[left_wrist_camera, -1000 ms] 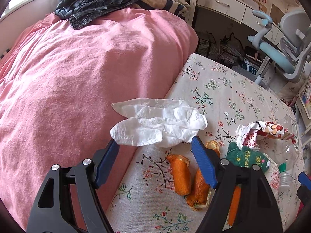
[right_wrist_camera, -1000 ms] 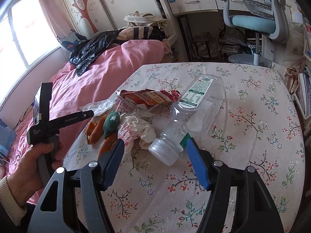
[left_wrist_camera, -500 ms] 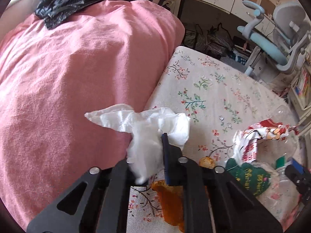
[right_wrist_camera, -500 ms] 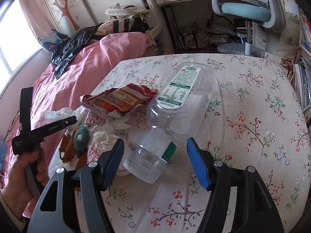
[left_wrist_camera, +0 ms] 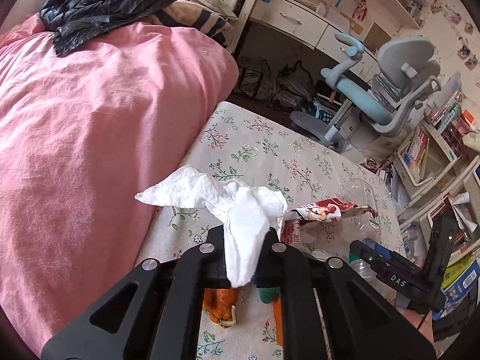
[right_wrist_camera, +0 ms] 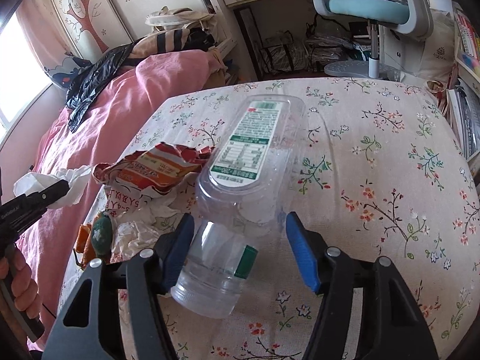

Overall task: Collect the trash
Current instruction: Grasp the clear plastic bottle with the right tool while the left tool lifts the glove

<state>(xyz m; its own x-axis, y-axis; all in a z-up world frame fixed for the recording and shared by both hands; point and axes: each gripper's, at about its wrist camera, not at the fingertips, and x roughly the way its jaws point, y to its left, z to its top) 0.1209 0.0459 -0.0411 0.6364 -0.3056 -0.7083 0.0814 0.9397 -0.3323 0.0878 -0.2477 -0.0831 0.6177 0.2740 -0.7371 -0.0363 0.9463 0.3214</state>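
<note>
floral bedsheet: bottle between closing right tongs.

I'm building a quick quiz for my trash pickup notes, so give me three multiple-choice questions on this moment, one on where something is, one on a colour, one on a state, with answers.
1. Where does the clear plastic bottle lie?
A. on the pink blanket
B. on the floral cloth
C. on the desk chair

2. What colour are the pads on the right gripper?
A. blue
B. red
C. yellow

3. What is the left gripper doing?
A. standing open over the bottle
B. shut with nothing in it
C. shut on the white tissue

Answers:
1 B, the bottle lies on its side on the floral cloth, its cap end between the right jaws, which are closing.
2 A, both pads show blue in the right wrist view.
3 C, the white tissue sticks out from between the shut jaws.
</note>
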